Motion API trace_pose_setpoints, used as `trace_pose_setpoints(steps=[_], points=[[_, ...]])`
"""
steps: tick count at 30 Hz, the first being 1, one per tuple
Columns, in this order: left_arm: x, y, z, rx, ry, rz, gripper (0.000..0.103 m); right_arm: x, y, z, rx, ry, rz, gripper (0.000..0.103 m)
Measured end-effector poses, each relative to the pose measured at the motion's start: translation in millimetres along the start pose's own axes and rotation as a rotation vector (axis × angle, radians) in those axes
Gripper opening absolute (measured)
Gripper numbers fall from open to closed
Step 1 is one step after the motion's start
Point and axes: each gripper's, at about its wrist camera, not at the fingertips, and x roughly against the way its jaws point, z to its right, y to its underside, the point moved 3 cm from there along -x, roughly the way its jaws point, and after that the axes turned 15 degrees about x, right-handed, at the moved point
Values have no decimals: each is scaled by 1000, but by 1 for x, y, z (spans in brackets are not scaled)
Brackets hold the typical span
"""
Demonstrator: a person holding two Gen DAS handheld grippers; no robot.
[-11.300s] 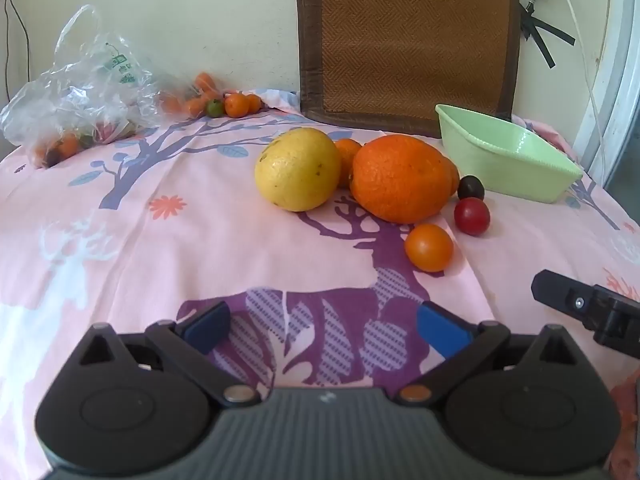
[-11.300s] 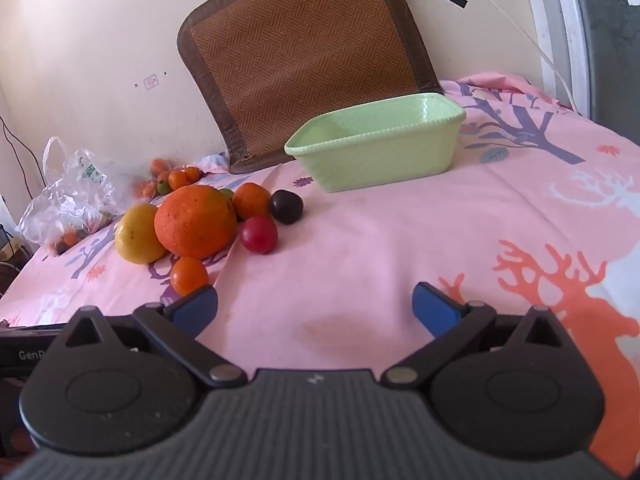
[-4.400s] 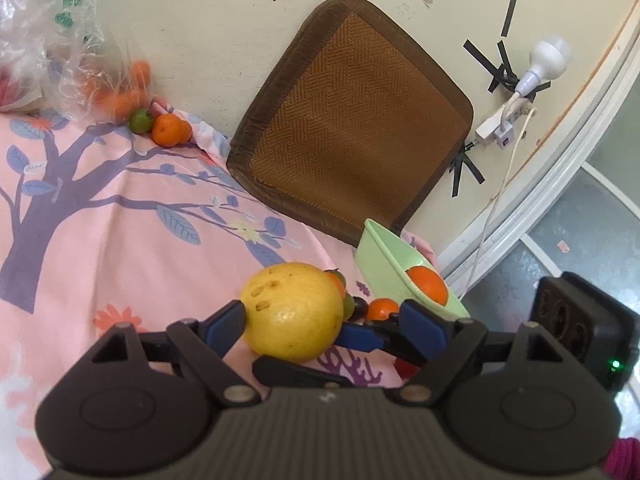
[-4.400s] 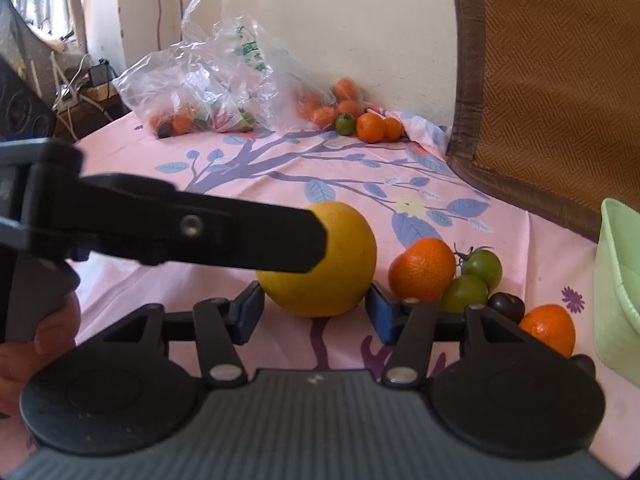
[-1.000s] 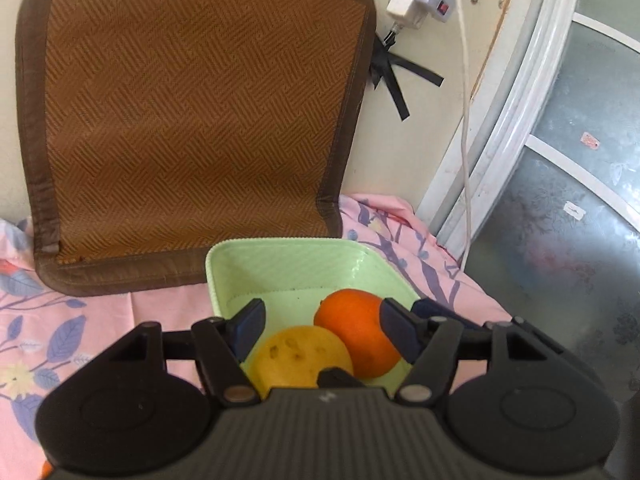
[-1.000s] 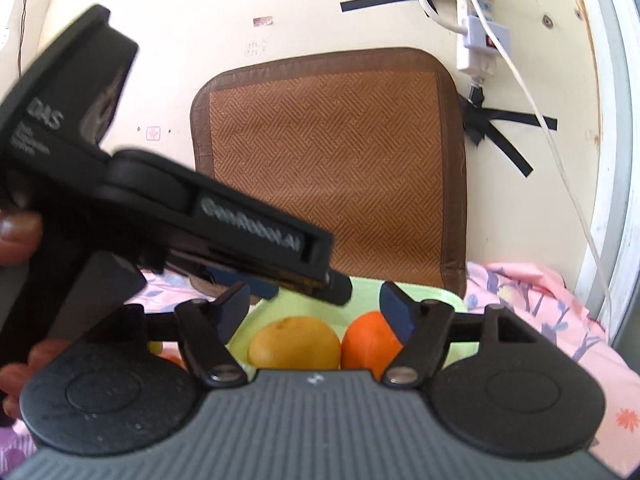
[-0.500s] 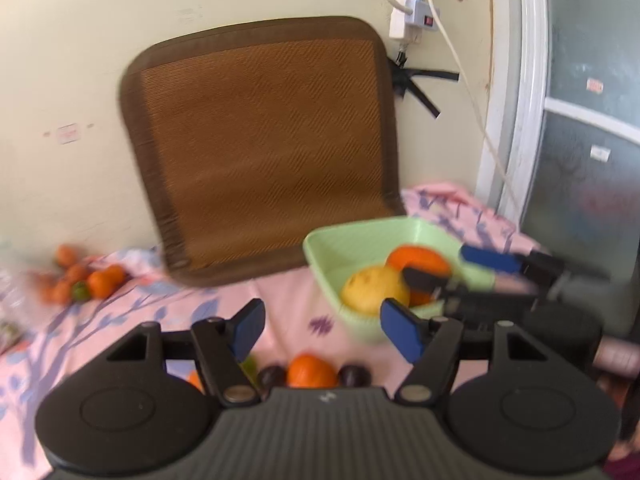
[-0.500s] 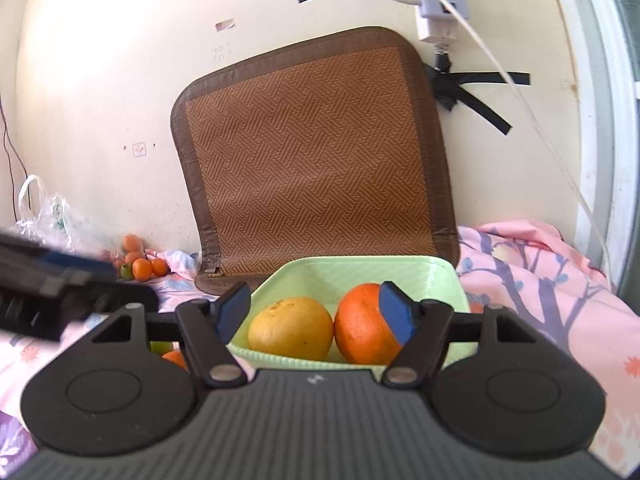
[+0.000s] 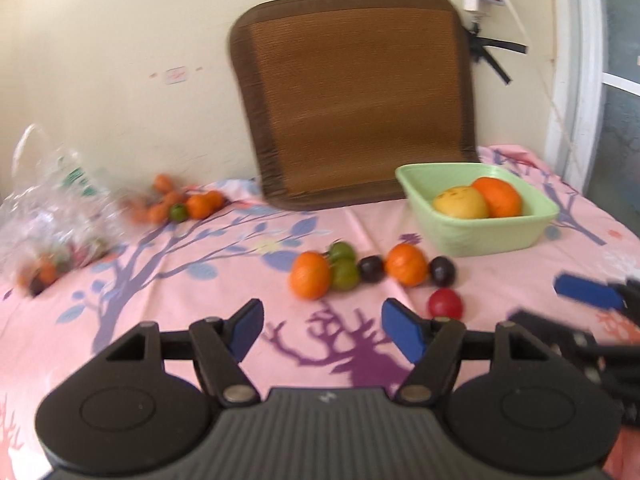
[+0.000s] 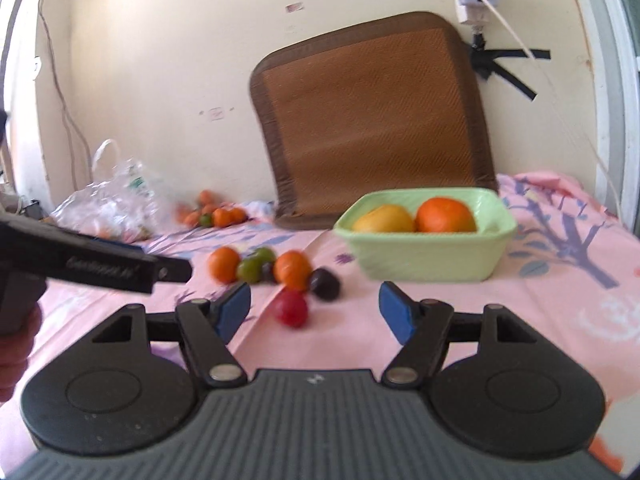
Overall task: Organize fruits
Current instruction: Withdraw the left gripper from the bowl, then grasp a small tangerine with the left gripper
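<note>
Jaws on your left gripper (image 9: 322,330) and right gripper (image 10: 315,311) stood spread, empty; yellow fruit (image 10: 384,219) and big orange (image 10: 445,215) sat in the green bowl (image 10: 424,256).

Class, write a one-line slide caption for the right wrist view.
Open right gripper faces a green bowl holding two large citrus fruits, small fruits left on the cloth.

Yellow citrus (image 9: 461,202) and orange (image 9: 498,197) side by side in green bowl (image 9: 492,236)

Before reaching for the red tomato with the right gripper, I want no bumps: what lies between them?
Nothing: in the right wrist view, only bare pink cloth separates the open right gripper from the red tomato.
</note>
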Motion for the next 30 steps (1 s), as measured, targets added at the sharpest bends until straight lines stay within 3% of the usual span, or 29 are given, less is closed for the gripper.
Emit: trace_pose_setpoints(steps=[9, 25, 30], points=[[4, 18, -26, 45, -42, 9, 72, 2, 10, -10, -19, 22, -31, 73], [3, 46, -75, 186, -12, 18, 73, 4, 13, -12, -29, 61, -39, 73], [2, 47, -81, 218, 27, 22, 74, 3, 13, -10, -42, 73, -38, 73]])
